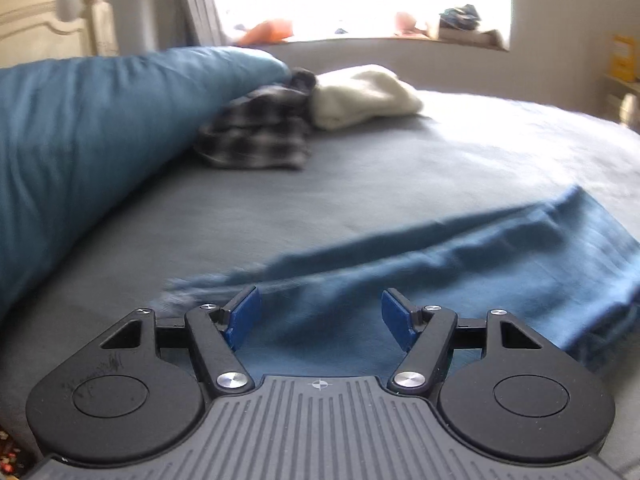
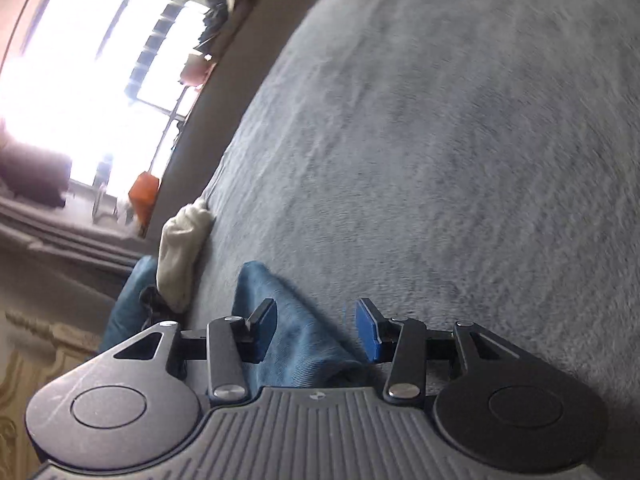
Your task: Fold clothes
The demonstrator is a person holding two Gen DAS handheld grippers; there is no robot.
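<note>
A dark blue garment (image 1: 460, 264) lies folded lengthwise on the grey bed sheet (image 1: 360, 184), running from the lower middle out to the right. My left gripper (image 1: 320, 316) hangs just above its near end, open, with nothing pinched between the blue pads. The right wrist view is rolled sideways. There, my right gripper (image 2: 316, 328) is open and a strip of the same blue garment (image 2: 288, 304) passes between its fingers, lying on the sheet (image 2: 440, 160) without the pads pressing on it.
A crumpled plaid garment (image 1: 256, 132) and a cream garment (image 1: 360, 96) sit at the far side of the bed beside a big teal pillow (image 1: 80, 128). Behind are a cream headboard (image 1: 40, 12) and a bright window with an orange thing (image 1: 272, 30) on its sill.
</note>
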